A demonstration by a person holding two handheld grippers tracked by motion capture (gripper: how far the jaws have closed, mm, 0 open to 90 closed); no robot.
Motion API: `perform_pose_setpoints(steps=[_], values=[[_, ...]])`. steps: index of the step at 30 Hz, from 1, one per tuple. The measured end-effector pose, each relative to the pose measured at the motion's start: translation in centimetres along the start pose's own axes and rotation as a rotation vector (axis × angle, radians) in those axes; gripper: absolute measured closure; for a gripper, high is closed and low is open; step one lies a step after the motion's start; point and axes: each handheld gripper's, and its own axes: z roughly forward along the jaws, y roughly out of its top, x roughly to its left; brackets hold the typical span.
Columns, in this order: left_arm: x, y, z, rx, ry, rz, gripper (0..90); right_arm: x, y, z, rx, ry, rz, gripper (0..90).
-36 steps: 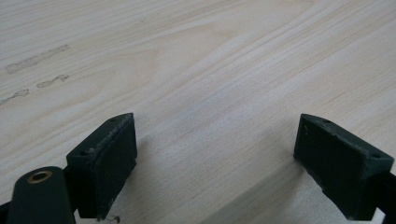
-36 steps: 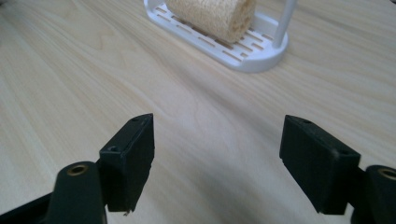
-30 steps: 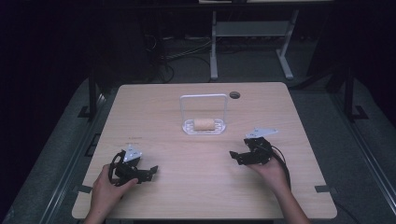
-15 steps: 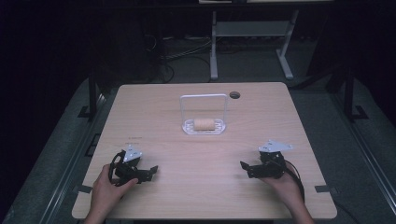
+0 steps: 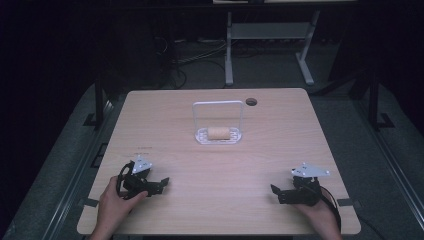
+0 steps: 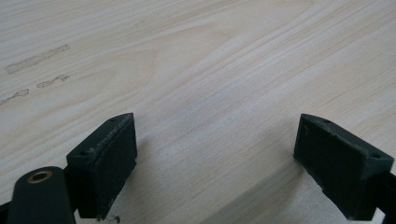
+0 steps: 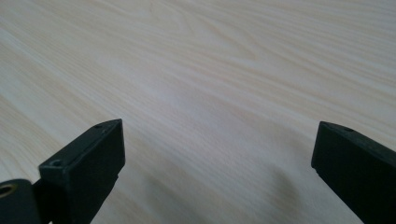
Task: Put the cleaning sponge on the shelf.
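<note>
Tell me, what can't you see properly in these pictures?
- The tan roll in the white wire rack: too small in the high view to tell what it is.
- The person's arms: cut off by the high view's bottom edge.
- Left tool and right tool: their own views show bare table, jaws apart.
- The floor: too dark.

Right gripper [image 7: 215, 154] fingers [image 7: 88, 163] (spread wide) over bare pale table [image 7: 224, 60].

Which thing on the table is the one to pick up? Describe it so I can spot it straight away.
Start at the light wooden table. At its far middle stands a small white wire rack with a tall hoop handle. Lying in its tray is a short tan cylinder, the only tan, rounded thing there.
</note>
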Motion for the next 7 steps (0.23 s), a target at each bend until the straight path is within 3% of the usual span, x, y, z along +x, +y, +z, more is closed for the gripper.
perform_pose_setpoints(steps=[5,7], values=[[0.0,0.0,0.0,0.0,0.0,0.0,12.7,-0.09,-0.67,0.35,0.042,-0.032,-0.01,2.6],[0.0,0.0,0.0,0.0,0.0,0.0,12.7,-0.07,-0.7,0.26,0.035,-0.037,-0.007,2.6]])
